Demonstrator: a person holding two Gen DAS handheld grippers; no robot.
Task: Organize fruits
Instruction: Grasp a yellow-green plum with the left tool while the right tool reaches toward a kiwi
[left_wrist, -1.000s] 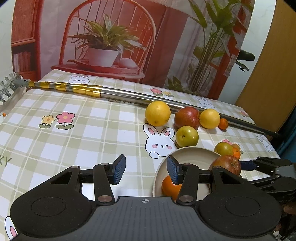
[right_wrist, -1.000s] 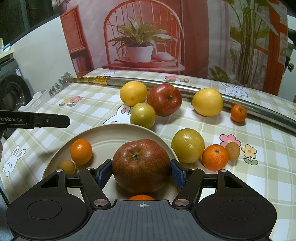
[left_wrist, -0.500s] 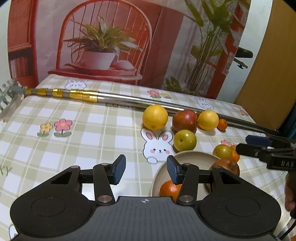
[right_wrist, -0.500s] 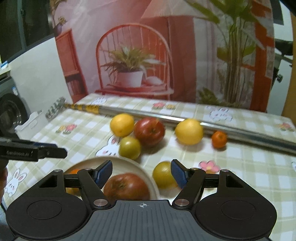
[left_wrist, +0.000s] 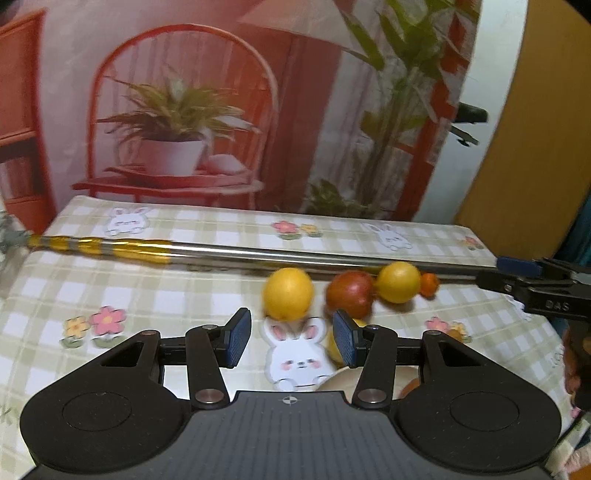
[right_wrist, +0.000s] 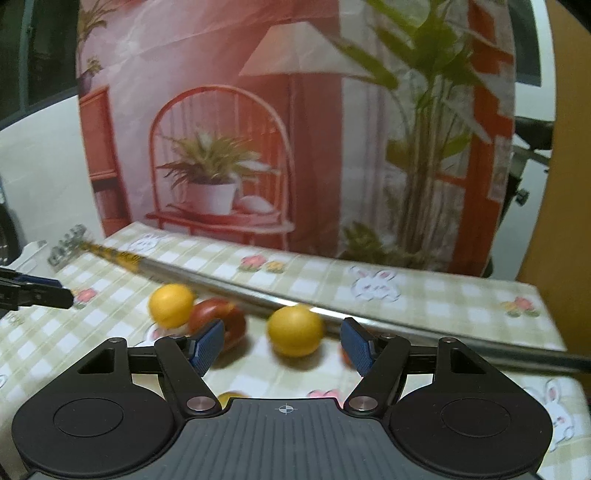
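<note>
Both lifted from the plate, the right hand-held gripper (right_wrist: 284, 345) and left (left_wrist: 291, 341) gape empty above blurred yellow and red fruits (right_wrist: 295, 330).

Right gripper (left_wrist: 524, 275), side of its finger bar as seen from the left wrist view: pale letters reading "DAS", apparently part of a longer word that is cut off
Left gripper (right_wrist: 55, 290), seen from the right wrist view: any lettering too blurred to read
Tablecloth (left_wrist: 207, 295): printed rabbits and flowers only, no legible words
</note>
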